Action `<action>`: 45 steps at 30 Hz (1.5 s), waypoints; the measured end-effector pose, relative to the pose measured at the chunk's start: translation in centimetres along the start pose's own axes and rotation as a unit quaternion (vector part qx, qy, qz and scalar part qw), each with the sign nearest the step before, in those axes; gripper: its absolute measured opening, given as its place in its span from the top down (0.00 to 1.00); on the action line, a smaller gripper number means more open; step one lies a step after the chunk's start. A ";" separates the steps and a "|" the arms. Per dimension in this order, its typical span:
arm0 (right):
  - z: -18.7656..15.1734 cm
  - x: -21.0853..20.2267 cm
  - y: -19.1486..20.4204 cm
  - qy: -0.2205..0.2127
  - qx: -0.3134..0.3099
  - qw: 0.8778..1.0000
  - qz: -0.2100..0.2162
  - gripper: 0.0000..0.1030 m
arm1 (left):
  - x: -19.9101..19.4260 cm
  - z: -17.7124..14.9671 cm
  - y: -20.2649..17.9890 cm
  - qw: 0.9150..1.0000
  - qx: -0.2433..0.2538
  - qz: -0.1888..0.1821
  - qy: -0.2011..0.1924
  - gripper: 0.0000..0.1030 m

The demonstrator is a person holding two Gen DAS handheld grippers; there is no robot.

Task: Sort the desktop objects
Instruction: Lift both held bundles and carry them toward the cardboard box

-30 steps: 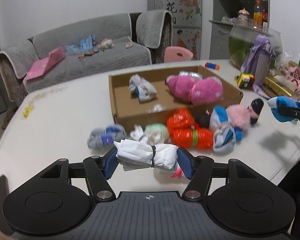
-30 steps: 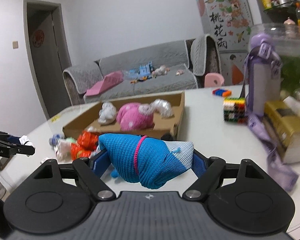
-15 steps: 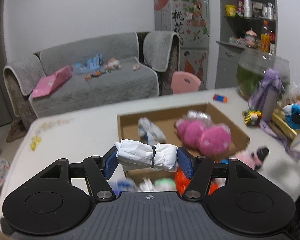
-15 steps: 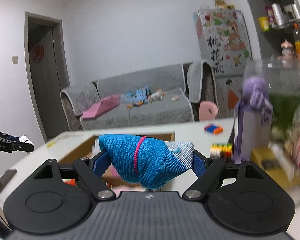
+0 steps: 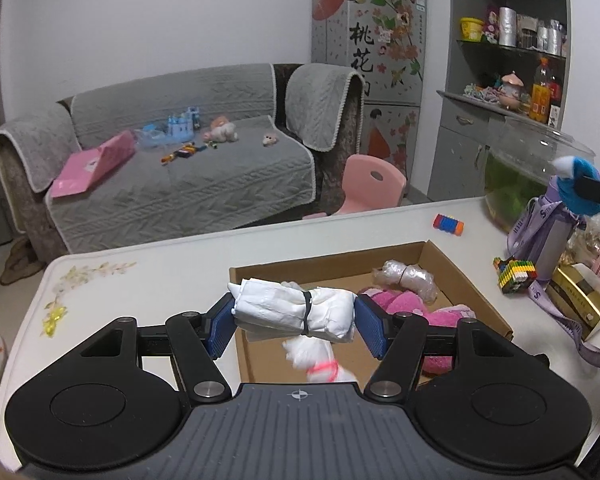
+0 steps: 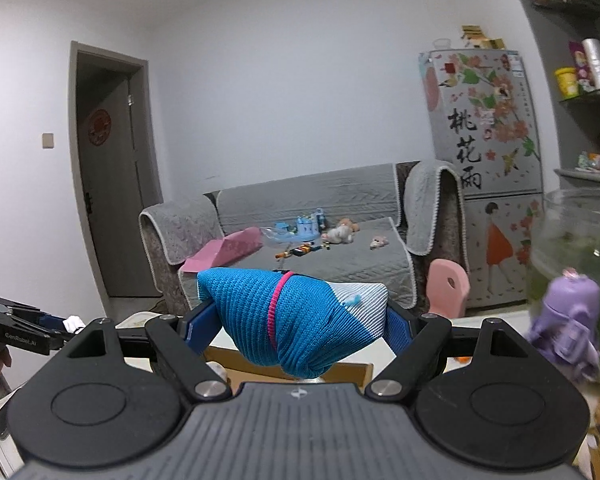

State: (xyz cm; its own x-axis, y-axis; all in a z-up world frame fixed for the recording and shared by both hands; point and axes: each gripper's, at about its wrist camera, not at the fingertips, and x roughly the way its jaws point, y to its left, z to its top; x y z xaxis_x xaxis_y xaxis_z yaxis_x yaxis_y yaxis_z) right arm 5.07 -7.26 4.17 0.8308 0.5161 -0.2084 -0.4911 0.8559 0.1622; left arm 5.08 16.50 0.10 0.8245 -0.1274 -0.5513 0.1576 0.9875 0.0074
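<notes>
- Two bundles are in our grip, one per gripper, both held up off the white tabletop [image 5: 148, 280].
- White folded cloth roll bound by a black elastic band [image 5: 296, 314]: clamped end to end between the blue pads of our left gripper [image 5: 296, 330], above the near-left corner of the box.
- Blue knitted sock bundle with a pink elastic band and a pale grey end [image 6: 296, 320]: clamped between the blue pads of our right gripper [image 6: 296, 334], held high, with the box edge just showing below it; in the left wrist view the same bundle appears at far right, in front of the bowl.
- Shallow brown cardboard box [image 5: 460, 276] on the table: we count inside it a fluffy pink plush bundle [image 5: 404, 308], a clear crinkled plastic-wrapped roll [image 5: 408, 280] and a small white bundle with a pink tie [image 5: 320, 360], partly hidden by our left gripper.
- Right of the box: multicoloured cube puzzle [image 5: 516, 276], lilac bottle with a purple strap [image 5: 552, 236], gold-coloured packet box [image 5: 580, 292], glass bowl with green contents [image 5: 532, 168].
- Beyond the box: small red and blue block toy [image 5: 448, 225] on the table.
- Room behind: grey-covered sofa [image 5: 188, 168] strewn with toys, pink child's chair [image 5: 372, 186], flower-decorated fridge [image 5: 380, 40], grey shelf unit [image 5: 512, 52], grey door [image 6: 108, 200].
</notes>
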 end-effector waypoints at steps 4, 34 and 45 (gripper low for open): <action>-0.6 0.6 0.5 0.008 -0.008 1.000 0.011 0.23 | 0.0 -0.1 0.3 1.000 0.001 -0.011 0.010 0.33; 0.0 0.1 2.6 0.010 -0.009 0.999 0.042 0.22 | -5.9 -0.5 2.5 0.997 0.047 0.039 0.037 0.30; 0.8 1.1 2.4 0.009 -0.014 0.999 0.042 0.22 | -5.6 3.0 1.9 1.000 0.006 0.019 -0.018 0.30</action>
State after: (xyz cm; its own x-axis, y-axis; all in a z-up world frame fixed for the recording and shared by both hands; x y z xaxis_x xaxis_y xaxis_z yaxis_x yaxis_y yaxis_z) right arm 5.07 -4.66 5.14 0.7815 0.5867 -0.2123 -0.5664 0.8098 0.1527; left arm 2.39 18.83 5.74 0.8495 -0.0931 -0.5193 0.1317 0.9906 0.0379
